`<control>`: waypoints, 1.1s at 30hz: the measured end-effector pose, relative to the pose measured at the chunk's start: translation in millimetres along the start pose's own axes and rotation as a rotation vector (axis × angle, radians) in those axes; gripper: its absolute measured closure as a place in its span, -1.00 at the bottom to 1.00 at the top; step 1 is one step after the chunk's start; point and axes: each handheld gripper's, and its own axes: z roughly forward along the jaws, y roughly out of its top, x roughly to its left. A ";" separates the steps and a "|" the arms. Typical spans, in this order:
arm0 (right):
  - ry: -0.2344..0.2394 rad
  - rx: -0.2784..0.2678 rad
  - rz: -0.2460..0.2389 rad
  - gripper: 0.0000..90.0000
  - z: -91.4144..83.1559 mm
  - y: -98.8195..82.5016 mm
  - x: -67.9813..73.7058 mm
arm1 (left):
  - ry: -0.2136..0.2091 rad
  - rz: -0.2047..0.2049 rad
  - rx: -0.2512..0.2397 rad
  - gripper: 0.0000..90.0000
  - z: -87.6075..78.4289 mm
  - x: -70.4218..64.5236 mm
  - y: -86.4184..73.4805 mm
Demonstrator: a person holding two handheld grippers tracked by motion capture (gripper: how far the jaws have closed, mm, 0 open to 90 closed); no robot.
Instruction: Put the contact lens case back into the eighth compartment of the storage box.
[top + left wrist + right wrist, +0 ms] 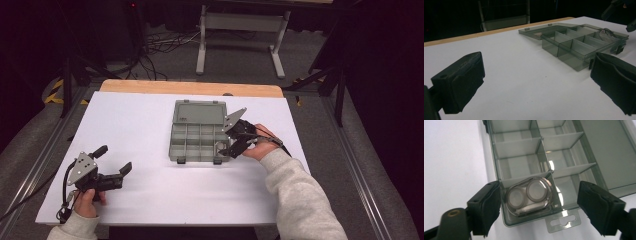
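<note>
A smoky grey compartment box (173, 146) lies on the white table with its lid (199, 112) folded back flat. In the right gripper view, a small clear case (529, 195) holding two round white-lidded pieces lies in the box's (496, 157) near corner compartment. My right gripper (539, 187) stands open astride that corner, and its pads do not touch the case. From above, the right gripper (229, 142) hovers at the box's right front corner. My left gripper (115, 158) rests open at the table's left front, nothing between its pads (461, 80), facing the box (574, 47).
The white sheet (140, 120) covers a wooden table whose far edge (190, 87) shows. Dark floor, cables and a metal table frame (240, 30) lie beyond. The box's other compartments look empty. The other gripper (616, 7) shows at the top right of the left gripper view.
</note>
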 end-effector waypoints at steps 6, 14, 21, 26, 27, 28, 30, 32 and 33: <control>-0.024 -0.063 0.019 -0.76 -11.7 5.7 3.8 | 0.001 0.000 0.000 -1.00 -0.1 0.1 0.0; -0.071 -0.132 0.032 -0.96 -28.5 13.4 13.2 | 0.002 -0.001 -0.001 -1.00 -0.1 0.2 -0.1; -0.086 -0.189 0.021 -1.00 -43.4 20.5 28.1 | 0.002 -0.001 -0.001 -1.00 -0.2 0.2 -0.1; -0.089 -0.205 0.013 -1.00 -47.0 22.9 37.1 | 0.002 -0.001 -0.001 -1.00 -0.1 0.1 -0.1; -0.090 -0.208 0.012 -1.00 -47.9 23.0 38.7 | 0.002 -0.001 -0.001 -1.00 -0.1 0.1 -0.1; -0.091 -0.213 0.009 -1.00 -49.2 23.1 40.6 | 0.003 -0.001 -0.001 -1.00 -0.2 0.2 -0.1; -0.091 -0.223 0.008 -1.00 -51.3 23.2 43.4 | 0.003 -0.001 -0.001 -1.00 -0.2 0.3 -0.1; -0.091 -0.232 0.011 -1.00 -53.5 23.1 47.2 | 0.002 -0.001 -0.001 -1.00 -0.2 0.2 -0.1; -0.091 -0.232 0.011 -1.00 -53.5 23.1 47.2 | 0.002 -0.001 -0.002 -1.00 -0.1 0.1 -0.1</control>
